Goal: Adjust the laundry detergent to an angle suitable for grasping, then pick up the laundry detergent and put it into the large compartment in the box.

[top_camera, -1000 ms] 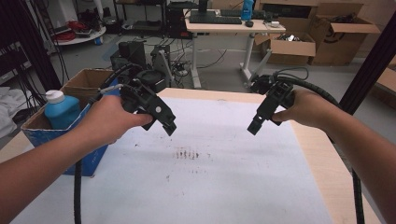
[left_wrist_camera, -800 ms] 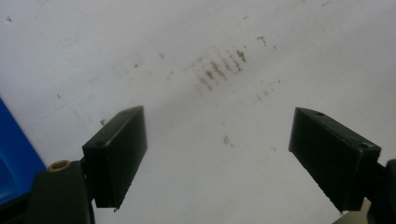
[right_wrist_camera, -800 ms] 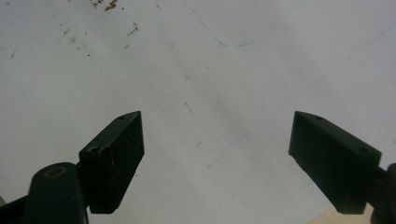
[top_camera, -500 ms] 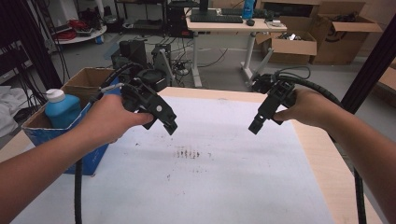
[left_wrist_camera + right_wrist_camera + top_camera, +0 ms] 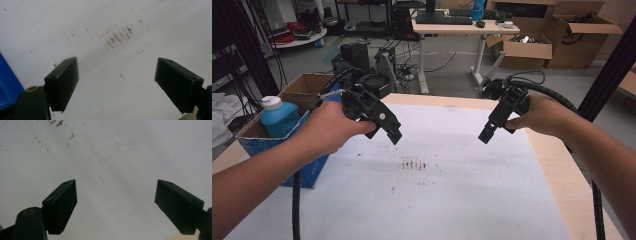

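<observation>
Cardboard box [image 5: 307, 85] beside table [image 5: 562, 170], blue bottle [image 5: 278, 117] upright inside.

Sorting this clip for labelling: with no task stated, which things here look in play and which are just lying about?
In play, as far as can be judged:
left tool, open, above the white sheet
right tool, open, holding nothing
brown marks on the sheet

Lying about:
blue bottle in a box
far desk

The blue bottle [image 5: 278, 118] is half hidden inside the cardboard box [image 5: 297, 90], its label unreadable.
</observation>
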